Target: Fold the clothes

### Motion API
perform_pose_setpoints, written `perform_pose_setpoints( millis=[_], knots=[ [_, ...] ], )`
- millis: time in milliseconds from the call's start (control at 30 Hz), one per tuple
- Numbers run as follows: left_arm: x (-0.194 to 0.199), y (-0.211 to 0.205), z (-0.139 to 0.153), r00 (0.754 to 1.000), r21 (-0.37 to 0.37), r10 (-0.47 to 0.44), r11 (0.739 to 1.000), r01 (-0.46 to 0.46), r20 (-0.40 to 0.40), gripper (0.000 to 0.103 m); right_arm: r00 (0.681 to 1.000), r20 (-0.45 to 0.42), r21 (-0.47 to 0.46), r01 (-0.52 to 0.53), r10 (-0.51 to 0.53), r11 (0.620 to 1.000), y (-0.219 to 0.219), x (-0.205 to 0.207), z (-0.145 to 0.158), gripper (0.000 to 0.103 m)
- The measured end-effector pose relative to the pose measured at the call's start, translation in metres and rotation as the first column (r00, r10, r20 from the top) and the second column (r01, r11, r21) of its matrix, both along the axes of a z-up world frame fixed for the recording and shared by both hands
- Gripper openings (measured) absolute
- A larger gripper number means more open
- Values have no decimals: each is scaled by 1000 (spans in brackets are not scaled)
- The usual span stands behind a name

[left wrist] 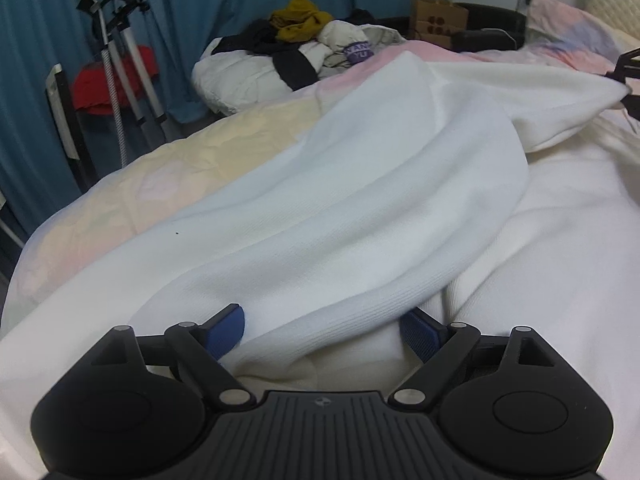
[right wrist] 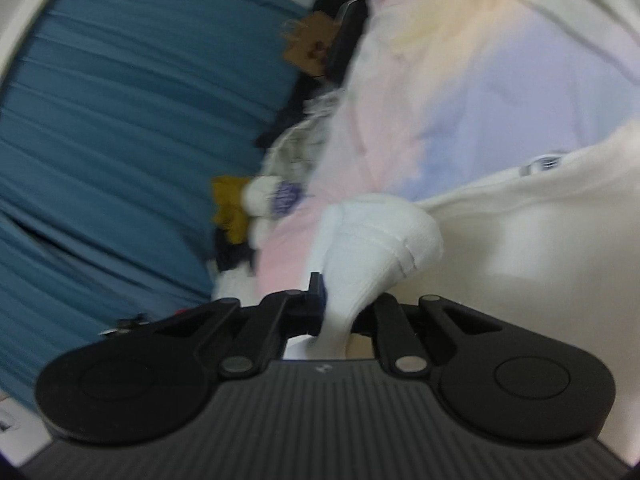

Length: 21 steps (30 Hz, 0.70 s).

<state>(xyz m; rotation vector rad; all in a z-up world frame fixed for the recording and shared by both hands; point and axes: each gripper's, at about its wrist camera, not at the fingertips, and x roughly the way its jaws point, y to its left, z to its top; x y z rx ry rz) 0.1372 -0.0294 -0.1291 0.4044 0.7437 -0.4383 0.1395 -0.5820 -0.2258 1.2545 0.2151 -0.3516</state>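
A white knit sweater (left wrist: pixel 360 208) lies across the bed. A long fold of it runs from my left gripper (left wrist: pixel 324 332) up to the far right. The left gripper's blue pads (left wrist: pixel 228 328) stand wide apart on either side of this fold, open. My right gripper (right wrist: pixel 340 312) is shut on a bunched white edge of the sweater (right wrist: pixel 376 240) and holds it lifted; its black fingers also show at the right edge of the left wrist view (left wrist: pixel 628 76). The right wrist view is blurred.
The bed has a pastel quilt (left wrist: pixel 160 176). A pile of clothes (left wrist: pixel 296 48) with a mustard piece lies at its far end. Blue curtains (left wrist: pixel 200 8), a garment steamer stand (left wrist: pixel 116 60), a paper bag (left wrist: pixel 438 20) and a pillow (left wrist: pixel 572 28) are behind.
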Motion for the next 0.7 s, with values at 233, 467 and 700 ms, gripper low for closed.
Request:
perform_pose_setpoints(
  millis=[233, 467, 700],
  knots=[
    [-6, -7, -3, 997, 51, -50, 998, 47, 54, 83, 993, -100, 68, 72, -66, 995, -10, 3, -25, 10],
    [-4, -17, -6, 994, 59, -26, 998, 20, 104, 58, 996, -68, -134, 41, -51, 990, 4, 0, 4, 9],
    [1, -13, 11, 991, -14, 84, 996, -83, 105, 10, 993, -93, -214, 48, -69, 976, 3, 10, 20, 9]
  ],
)
